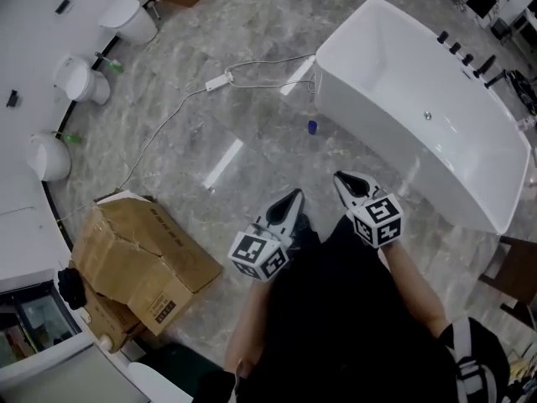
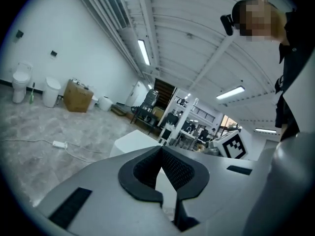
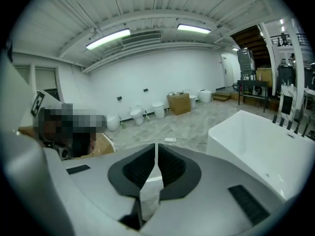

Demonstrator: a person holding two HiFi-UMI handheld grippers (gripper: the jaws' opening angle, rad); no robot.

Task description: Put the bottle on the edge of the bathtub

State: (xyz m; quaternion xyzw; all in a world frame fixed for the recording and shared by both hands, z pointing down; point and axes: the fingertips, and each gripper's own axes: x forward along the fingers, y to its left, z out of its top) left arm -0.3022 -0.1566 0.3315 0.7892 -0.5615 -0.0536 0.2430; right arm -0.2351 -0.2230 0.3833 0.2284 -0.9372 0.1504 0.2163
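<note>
We are holding both grippers up close in front of our body, above the grey marble floor [image 1: 210,91]. The left gripper [image 1: 295,194] is keeping its fingers [image 2: 180,169] closed, their tips meeting, and they are gripping nothing. The right gripper [image 1: 341,177] is pointing toward the white bathtub [image 1: 352,99]; its fingers [image 3: 170,166] are standing all but closed, with only a thin slit between them, and nothing is sitting in that slit. A small blue thing [image 1: 312,127], which we are taking to be the bottle although it is too small to make out surely, is lying on the floor just beside the bathtub's near end, well apart from both grippers. A white cable [image 1: 168,122] is trailing across the floor beyond it, and a dented cardboard box [image 1: 138,254] is sitting to our left.
</note>
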